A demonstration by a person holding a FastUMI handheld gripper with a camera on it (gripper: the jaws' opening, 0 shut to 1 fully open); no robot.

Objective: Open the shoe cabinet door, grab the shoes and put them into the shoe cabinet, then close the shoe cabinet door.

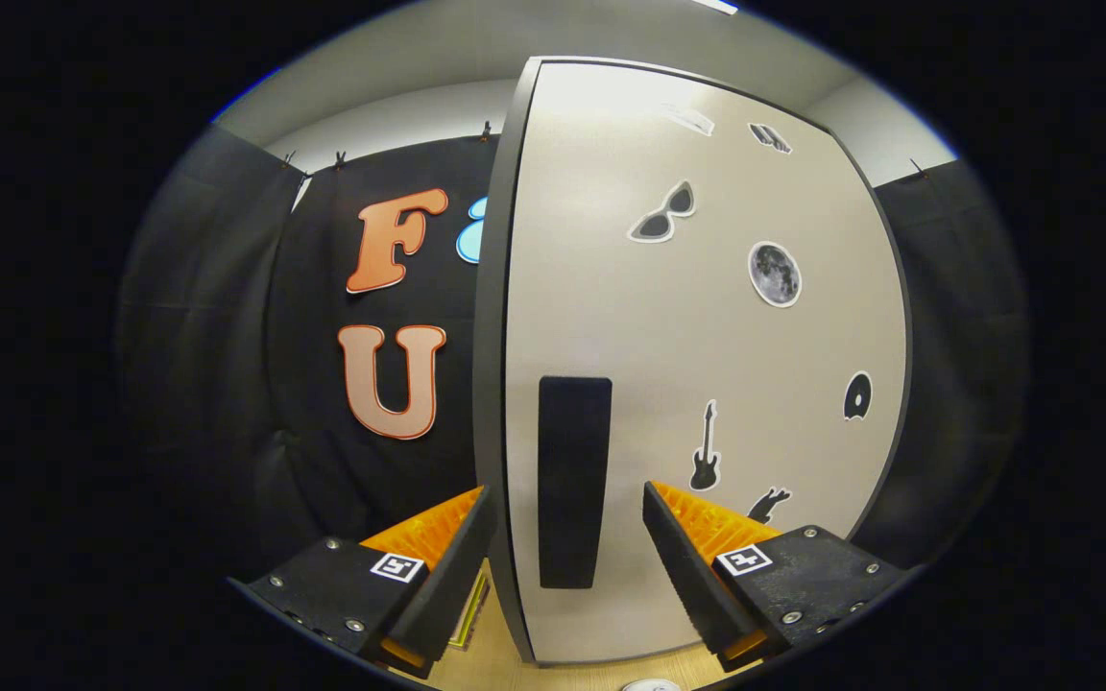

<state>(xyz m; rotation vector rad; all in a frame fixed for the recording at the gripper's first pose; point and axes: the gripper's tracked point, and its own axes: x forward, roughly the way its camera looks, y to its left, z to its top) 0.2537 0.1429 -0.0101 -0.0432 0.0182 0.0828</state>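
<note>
Black cloth walls close off the booth behind a pale shoe cabinet door (707, 365), which stands upright on a light wooden floor (486, 672).

Gripper view: the gripper (567, 547) is spread wide, its two fingers flanking the door's near vertical edge and the dark upright handle (573, 480) set just inside that edge. One finger sits on the outer side of the edge, toward the cloth; the other lies over the door face beside the handle. Neither finger seems to press on anything yet. Stickers dot the face: sunglasses (663, 213), a moon (775, 274), a guitar (705, 449). I cannot tell whether the door is fully shut or slightly ajar, and no shoes can be made out.

The step in hand looks like taking hold of the door to swing it. To do it well, I would close the fingers squarely on the handle or edge at mid-height, confirm a firm pinch, then follow the hinge arc smoothly rather than tug straight back.
</note>
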